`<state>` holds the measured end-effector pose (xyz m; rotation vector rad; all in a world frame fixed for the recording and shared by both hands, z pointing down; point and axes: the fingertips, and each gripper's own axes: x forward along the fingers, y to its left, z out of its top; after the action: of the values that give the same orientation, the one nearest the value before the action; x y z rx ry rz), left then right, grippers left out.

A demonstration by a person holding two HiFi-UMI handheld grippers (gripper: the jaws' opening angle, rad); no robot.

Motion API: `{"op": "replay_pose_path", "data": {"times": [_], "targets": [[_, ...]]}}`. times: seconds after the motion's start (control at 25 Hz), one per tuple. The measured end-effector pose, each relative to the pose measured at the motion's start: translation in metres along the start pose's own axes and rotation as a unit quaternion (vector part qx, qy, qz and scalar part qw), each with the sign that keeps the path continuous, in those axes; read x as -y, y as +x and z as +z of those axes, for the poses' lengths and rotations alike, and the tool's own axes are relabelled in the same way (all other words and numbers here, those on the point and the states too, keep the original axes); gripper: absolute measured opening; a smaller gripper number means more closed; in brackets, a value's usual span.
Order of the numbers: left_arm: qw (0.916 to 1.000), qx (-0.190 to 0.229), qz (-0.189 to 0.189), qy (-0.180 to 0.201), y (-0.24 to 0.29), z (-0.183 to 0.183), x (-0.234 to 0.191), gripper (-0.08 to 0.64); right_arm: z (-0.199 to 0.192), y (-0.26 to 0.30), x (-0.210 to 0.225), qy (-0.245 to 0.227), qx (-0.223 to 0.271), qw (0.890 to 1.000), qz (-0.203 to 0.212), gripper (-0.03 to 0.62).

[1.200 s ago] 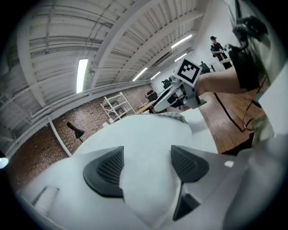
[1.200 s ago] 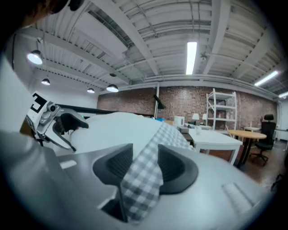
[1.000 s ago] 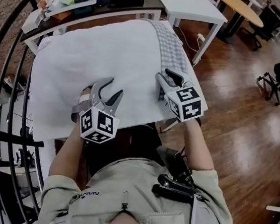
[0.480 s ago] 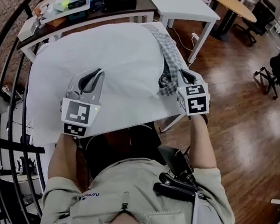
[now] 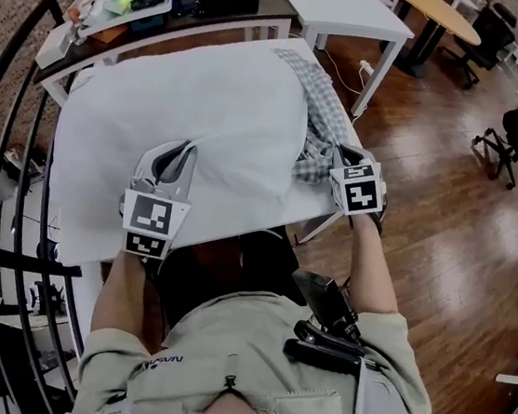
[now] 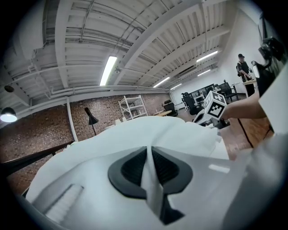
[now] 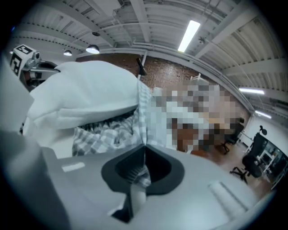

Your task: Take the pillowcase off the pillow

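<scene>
Left claw (image 5: pixel 184 153) pinches white pillow (image 5: pixel 198 91) cloth; right claw (image 5: pixel 333 152) pinches checked fabric (image 5: pixel 320 106). Thin pinches may slip under pull.

Long white fluorescent ceiling tubes (image 6: pixel 108 70) are lighting the room brightly and evenly. The glossy brown wooden floor (image 5: pixel 446 206) is catching soft glare. Both gripper views are bending and darkening at their edges, with the nearest foreground blurring.
</scene>
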<state>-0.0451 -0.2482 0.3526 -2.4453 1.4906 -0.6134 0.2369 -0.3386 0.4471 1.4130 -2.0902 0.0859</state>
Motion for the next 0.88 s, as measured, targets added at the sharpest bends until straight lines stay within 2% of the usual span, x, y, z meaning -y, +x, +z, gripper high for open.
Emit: {"op": "replay_pose_path", "data": {"times": [0.16, 0.2, 0.32, 0.4, 0.44, 0.6, 0.64, 0.76, 0.88], "targets": [[0.9998, 0.011, -0.009, 0.011, -0.005, 0.009, 0.007, 0.058, 0.002, -0.001, -0.004, -0.005, 0.007, 1.000, 0.010, 0.014], [0.9995, 0.021, -0.015, 0.016, -0.010, 0.020, 0.008, 0.082, 0.007, -0.004, -0.003, -0.007, 0.015, 1.000, 0.013, 0.040], [0.9963, 0.079, -0.016, 0.028, -0.026, 0.068, 0.006, 0.129, 0.035, -0.020, 0.006, -0.005, 0.061, 0.998, 0.017, 0.120], [0.9919, 0.127, -0.002, 0.007, -0.031, 0.104, -0.004, 0.120, 0.065, -0.032, 0.013, -0.005, 0.105, 0.994, 0.019, 0.126], [0.9907, 0.135, 0.004, 0.006, -0.030, 0.117, -0.010, 0.120, 0.082, -0.037, 0.015, -0.006, 0.127, 0.992, 0.024, 0.126], [0.9891, 0.113, 0.019, 0.093, 0.010, 0.142, -0.043, 0.137, 0.155, -0.035, 0.017, -0.035, 0.200, 0.978, 0.048, 0.131], [0.9893, 0.100, 0.026, 0.102, 0.024, 0.143, -0.053, 0.138, 0.171, -0.029, 0.016, -0.044, 0.210, 0.975, 0.052, 0.135], [0.9935, 0.054, 0.041, 0.091, 0.068, 0.136, -0.078, 0.135, 0.213, -0.003, 0.010, -0.052, 0.219, 0.971, 0.080, 0.140], [0.9973, 0.007, 0.029, 0.067, 0.110, 0.123, -0.092, 0.140, 0.243, 0.029, 0.002, -0.044, 0.215, 0.969, 0.110, 0.146]]}}
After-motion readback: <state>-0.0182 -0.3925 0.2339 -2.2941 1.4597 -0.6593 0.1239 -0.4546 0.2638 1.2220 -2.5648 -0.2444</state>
